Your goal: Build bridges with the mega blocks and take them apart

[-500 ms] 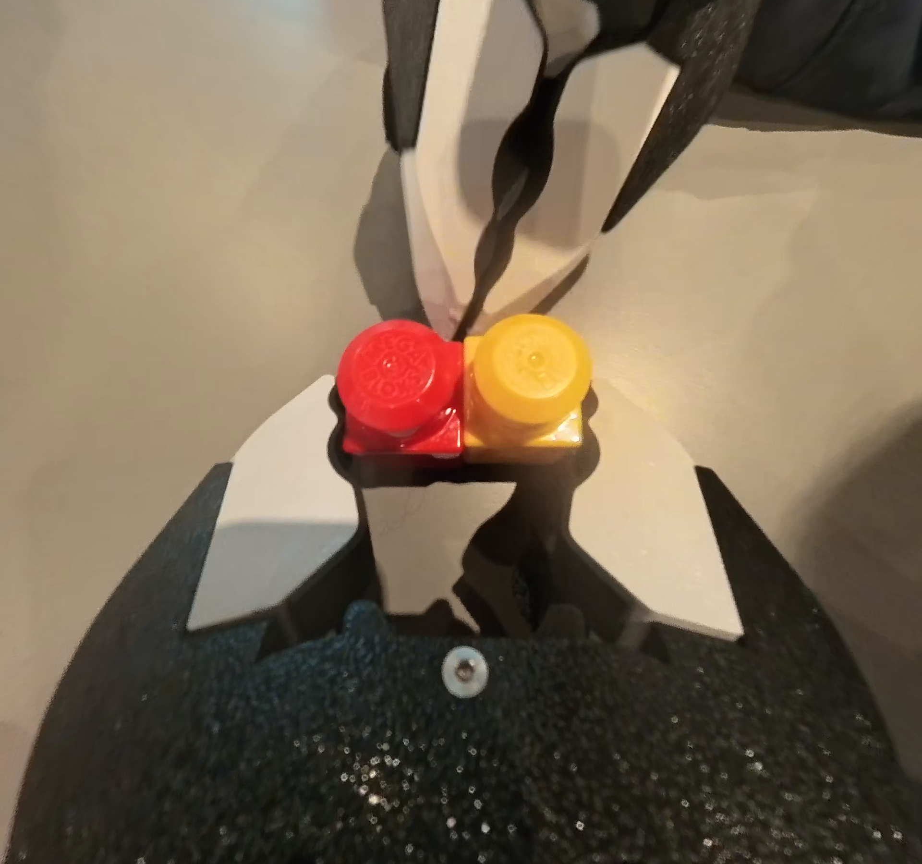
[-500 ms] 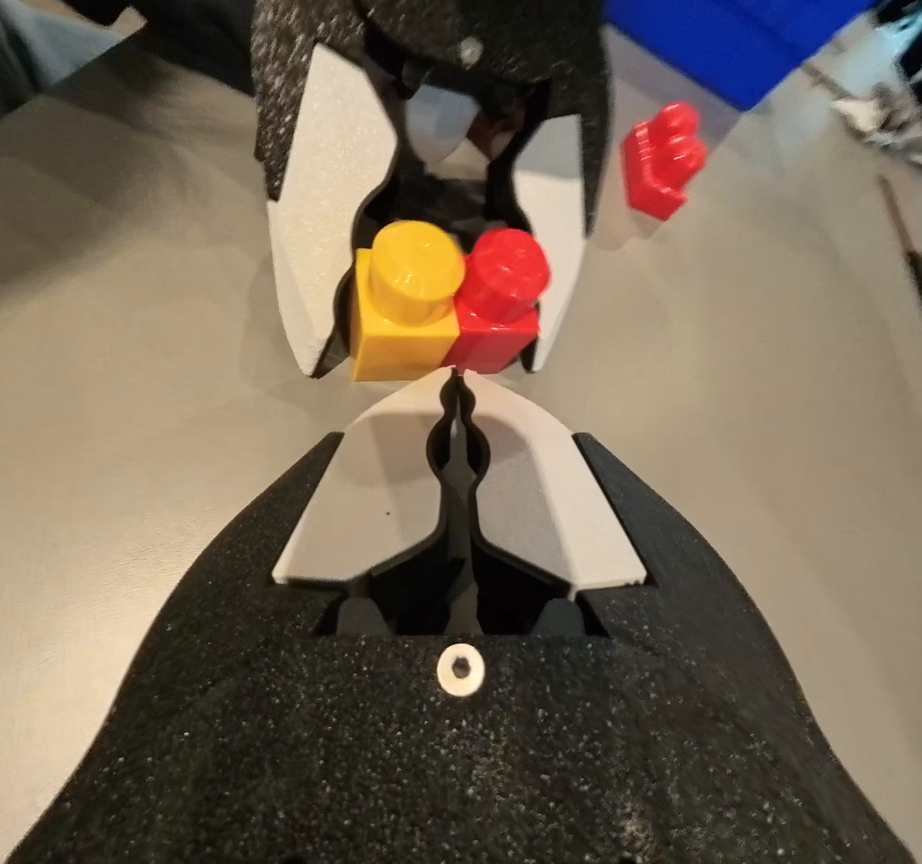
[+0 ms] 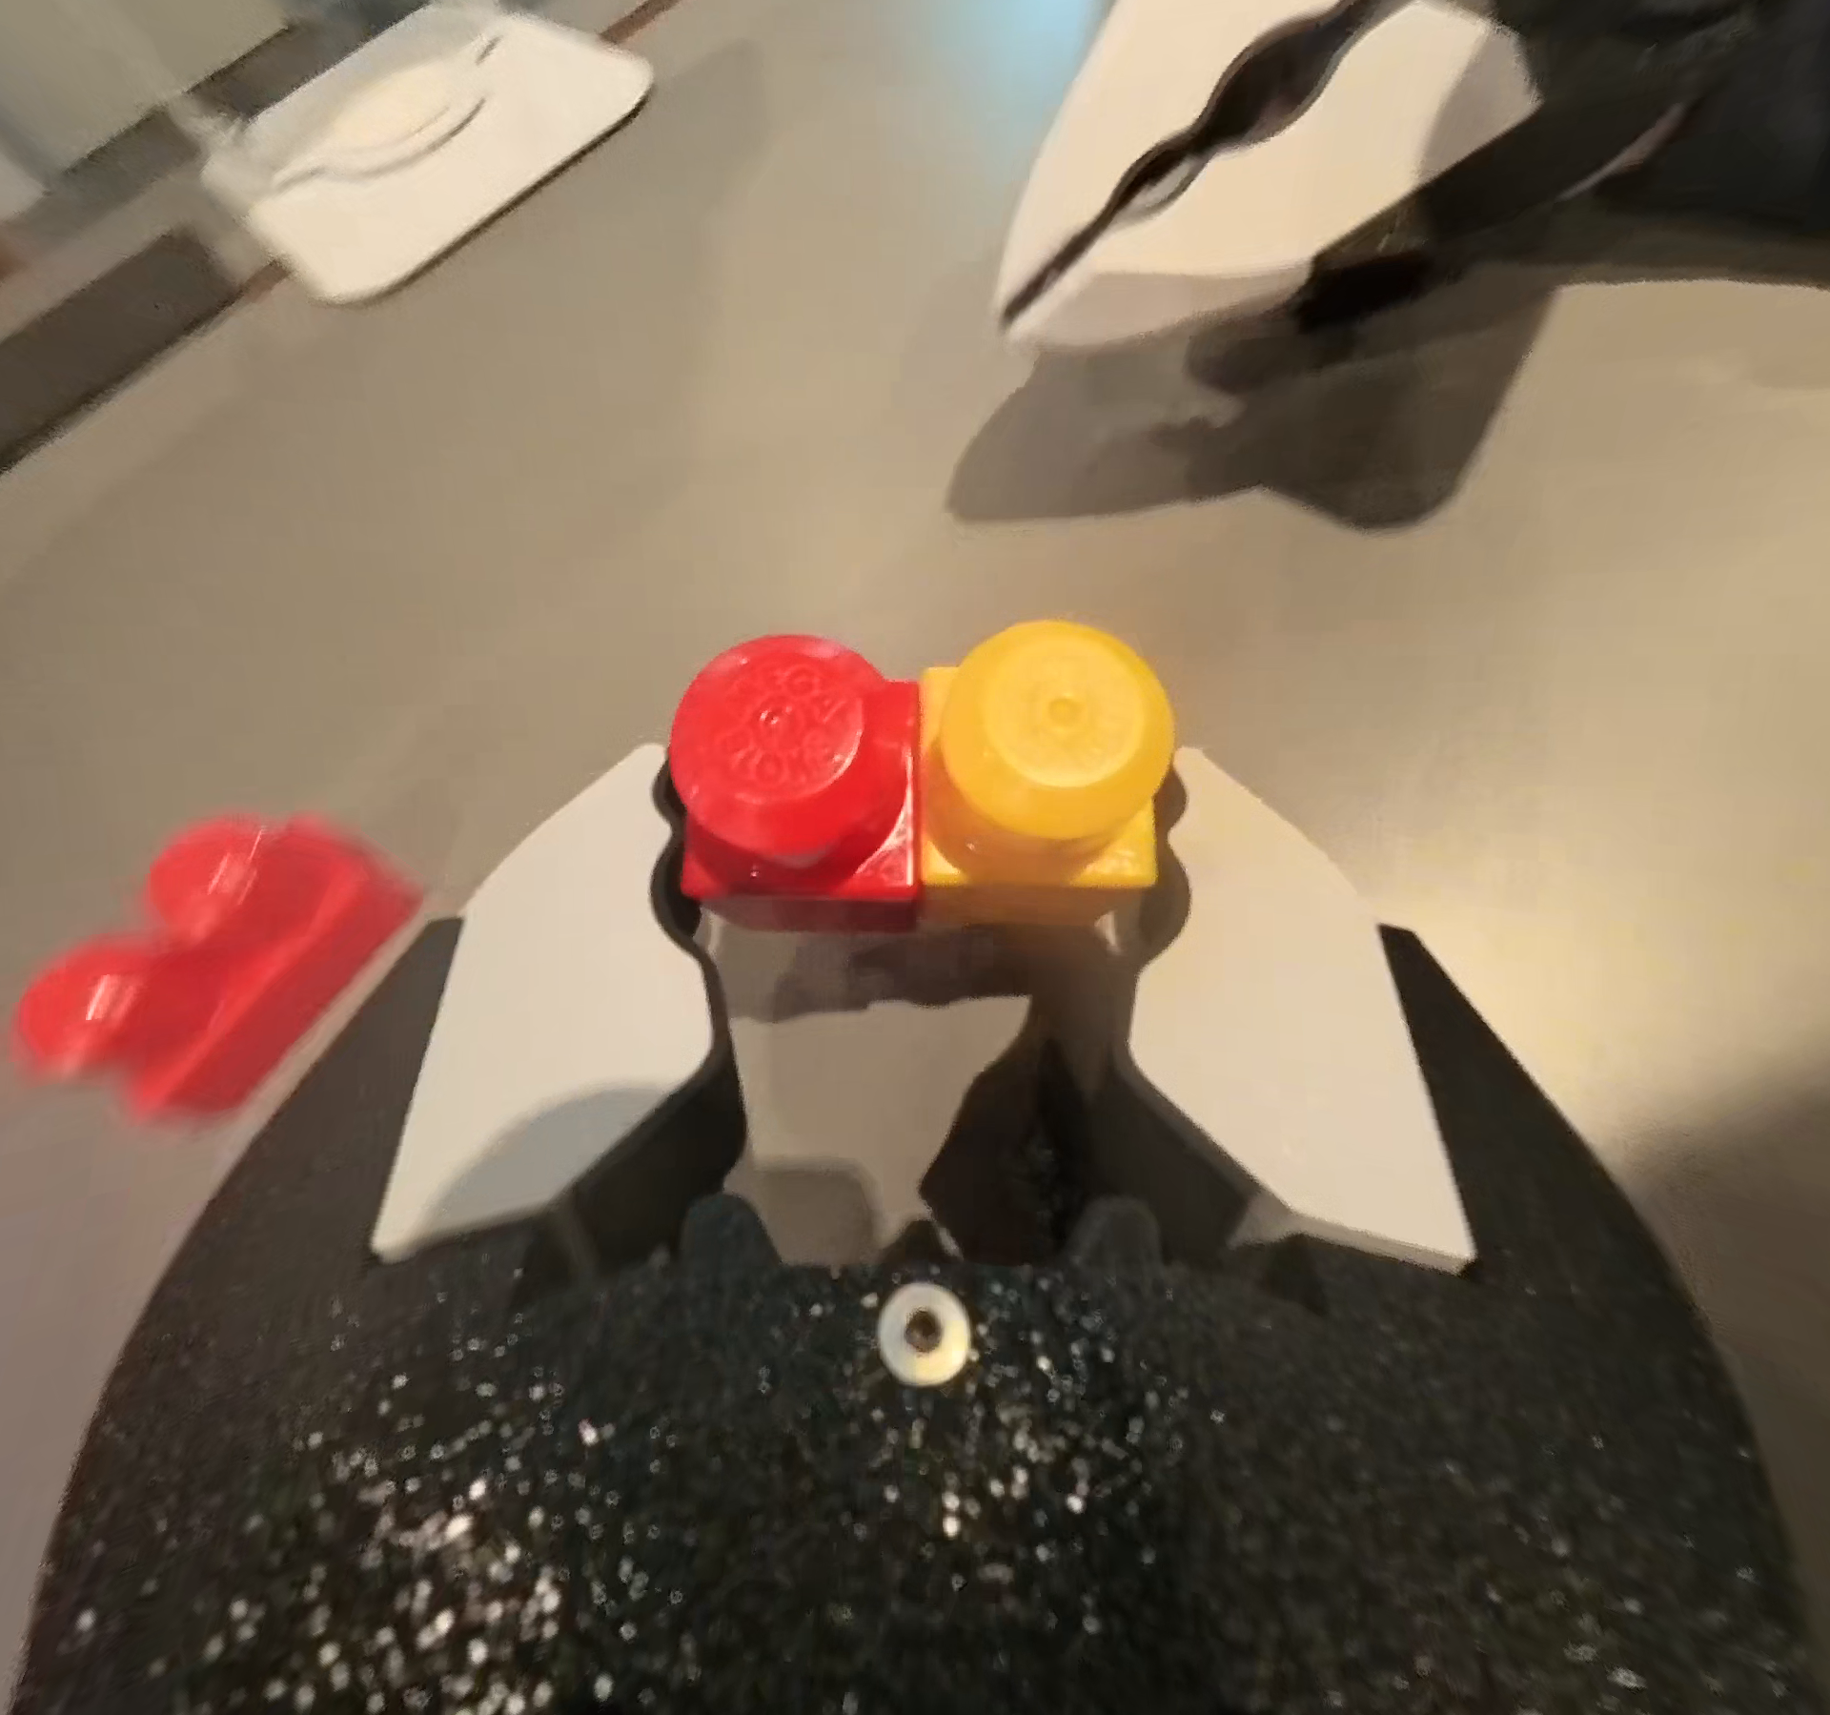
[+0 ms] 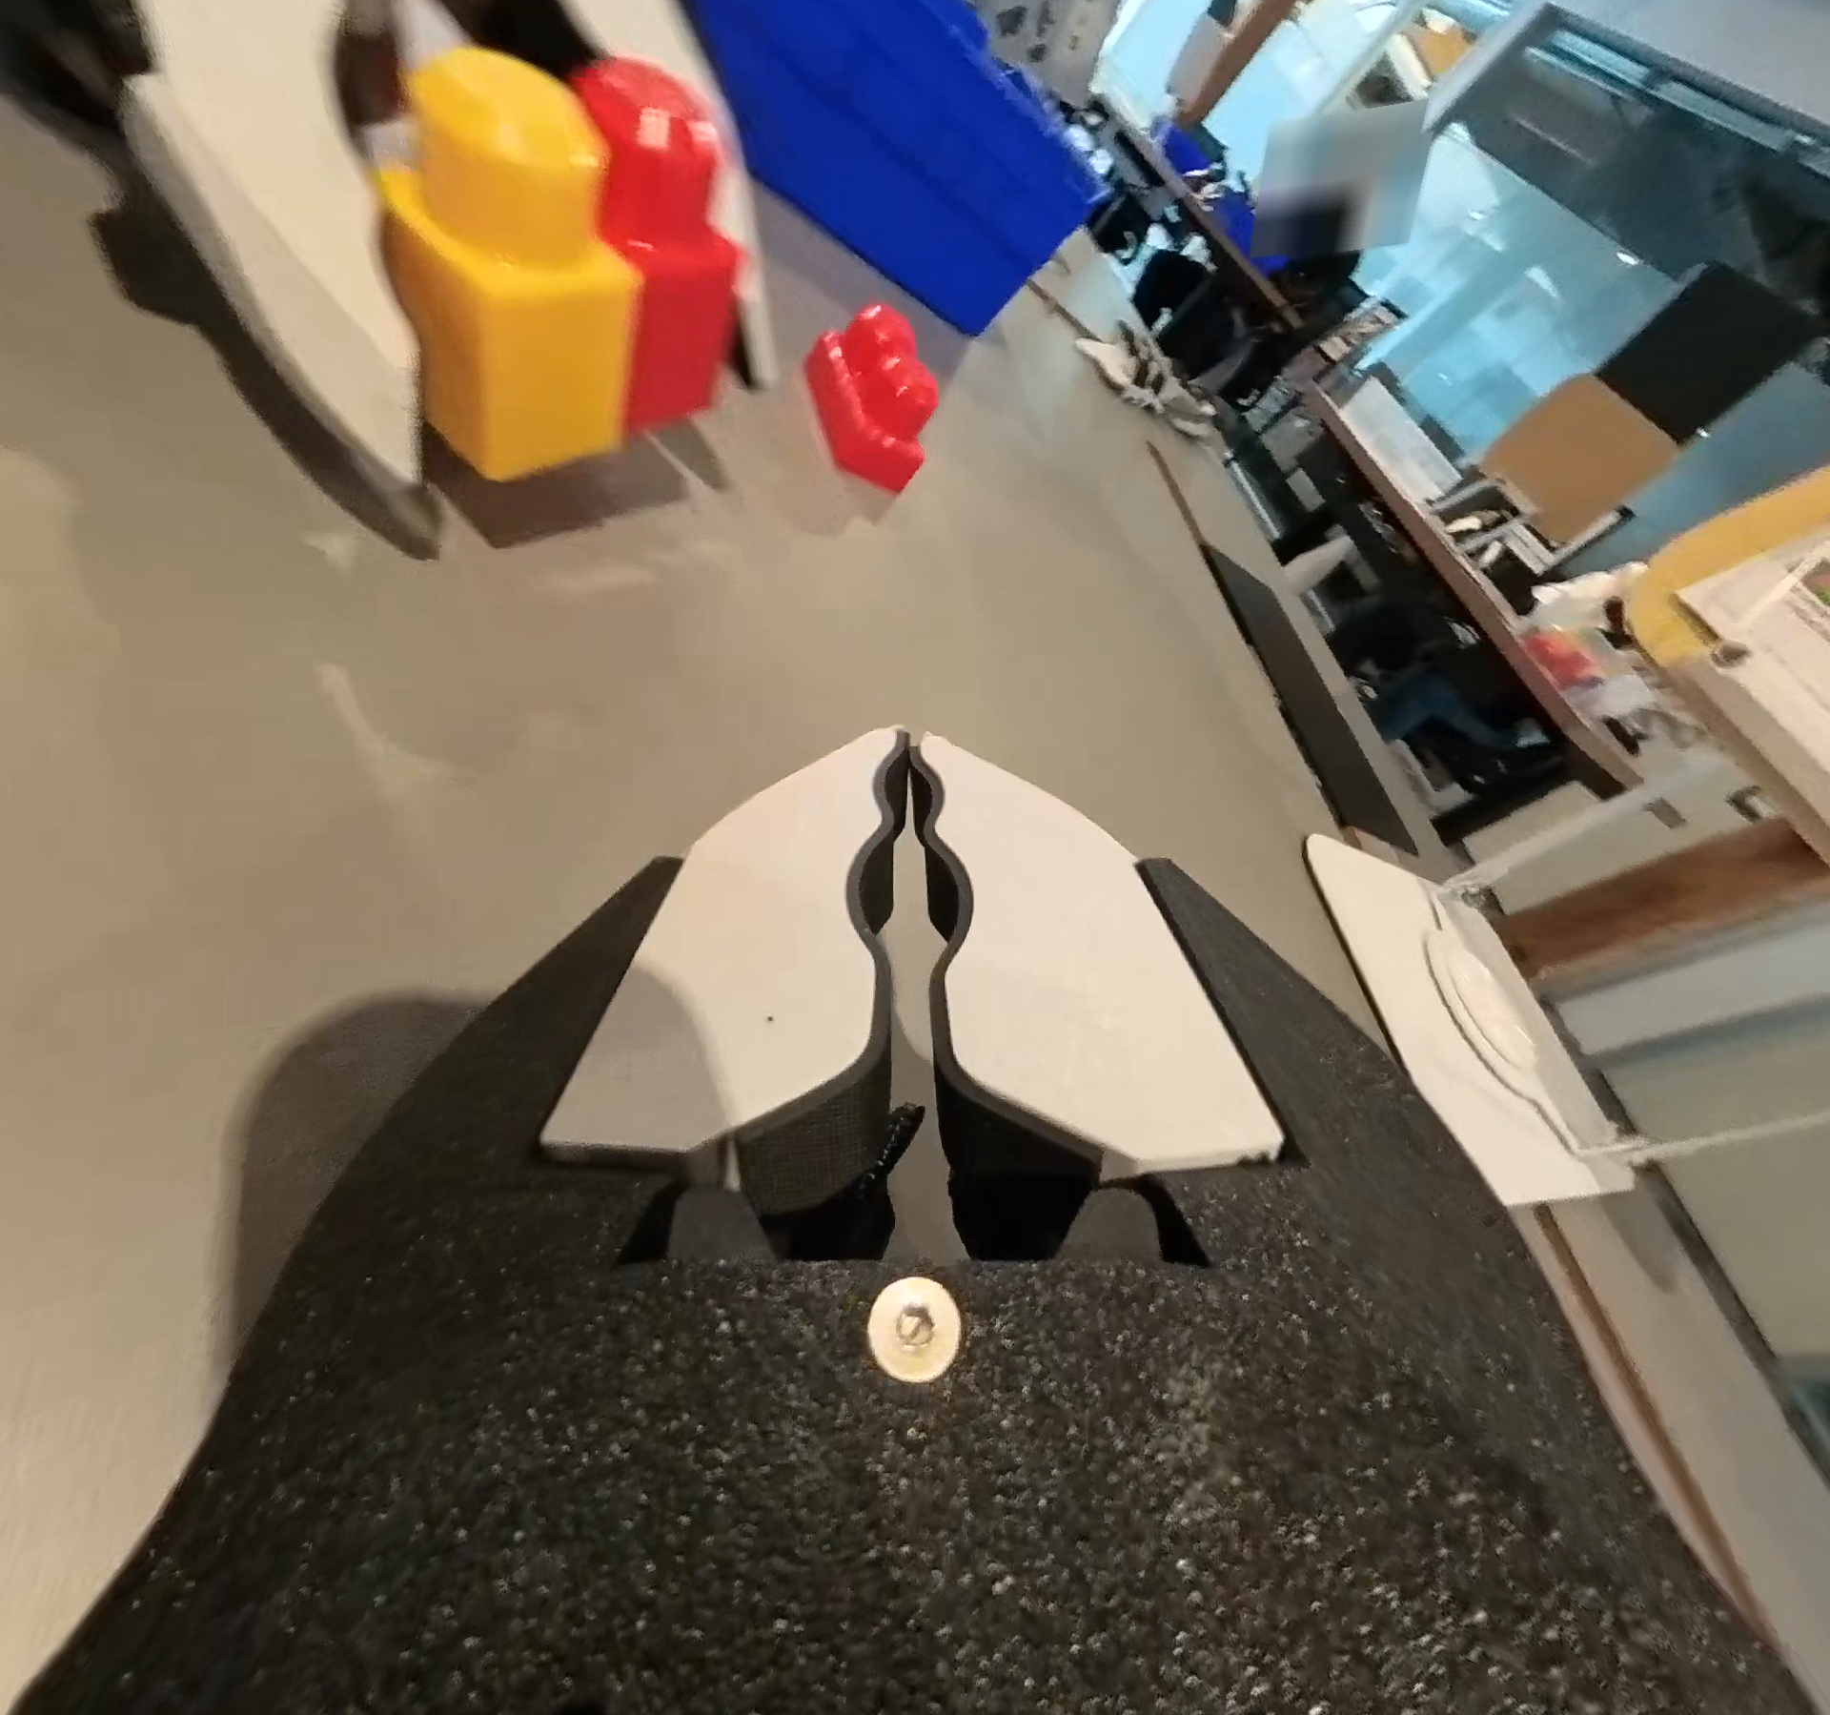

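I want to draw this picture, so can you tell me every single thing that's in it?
Small red block: 1, red, between the left hand-held gripper's fingers, touching the yellow one.
Small yellow block: 1, yellow, beside it in the same grip.
Bigger red block: 1, red, lying loose on the table.
Bin: 1, blue, at the table's far side.
Flat stand: 1, white, near the table's edge.
Table: 1, beige, under everything.
Desks and chairs: several, blurry, far behind.
Left hand-held gripper: 1, black with pale fingers, holding both small blocks.
Right hand-held gripper: 1, same colours, shut and empty.
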